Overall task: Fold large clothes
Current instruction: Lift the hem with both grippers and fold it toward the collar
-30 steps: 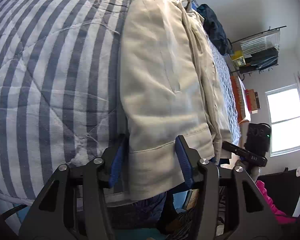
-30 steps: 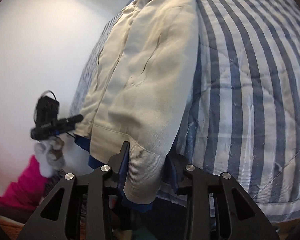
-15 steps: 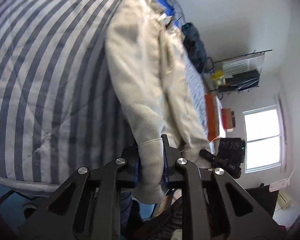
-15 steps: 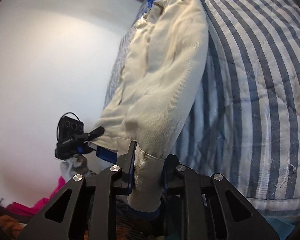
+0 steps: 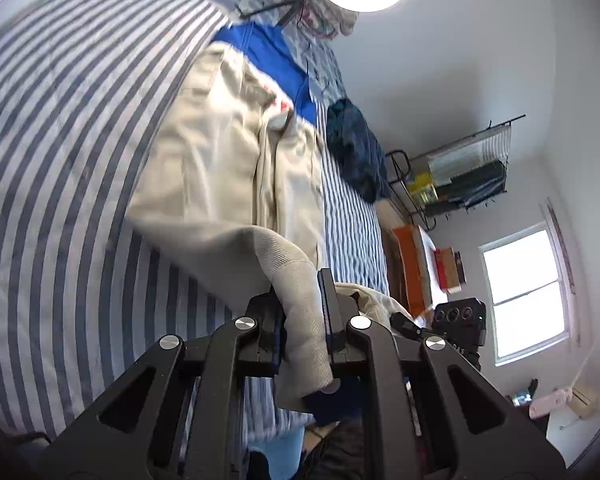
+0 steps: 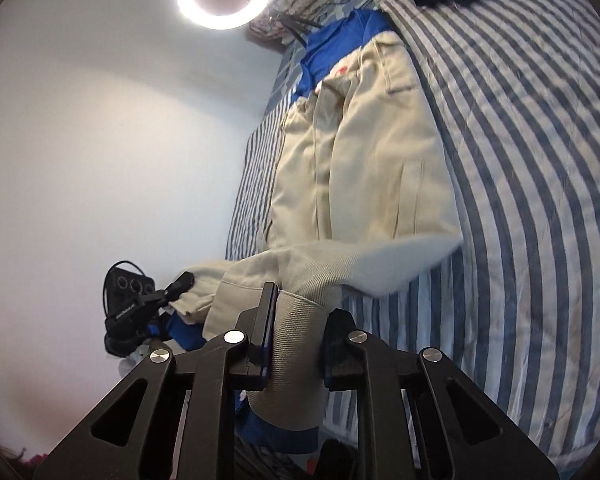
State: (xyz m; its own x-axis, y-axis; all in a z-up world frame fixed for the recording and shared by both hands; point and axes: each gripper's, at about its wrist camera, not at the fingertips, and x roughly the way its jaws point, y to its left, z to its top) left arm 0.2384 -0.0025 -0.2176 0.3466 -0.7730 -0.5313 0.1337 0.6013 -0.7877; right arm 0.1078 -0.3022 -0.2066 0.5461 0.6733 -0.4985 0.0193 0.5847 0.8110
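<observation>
Both the left gripper [image 5: 302,316] and the right gripper [image 6: 296,330] have just closed their jaws, clamping the hem corners of the beige twill jacket [image 5: 220,168] on the blue-and-white striped bed quilt [image 5: 60,160], raising that end to fold it over.

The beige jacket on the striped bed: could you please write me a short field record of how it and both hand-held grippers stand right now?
garment: beige cotton jacket with blue lining, far end flat on the bed, near hem raised
surface: blue-and-white striped quilt
left hand-held gripper: just closed, clamped on the hem's corner
right hand-held gripper: just closed, clamped on the hem's other corner
other cloth: dark navy garment, beside the jacket on the quilt
fold: not yet made
</observation>
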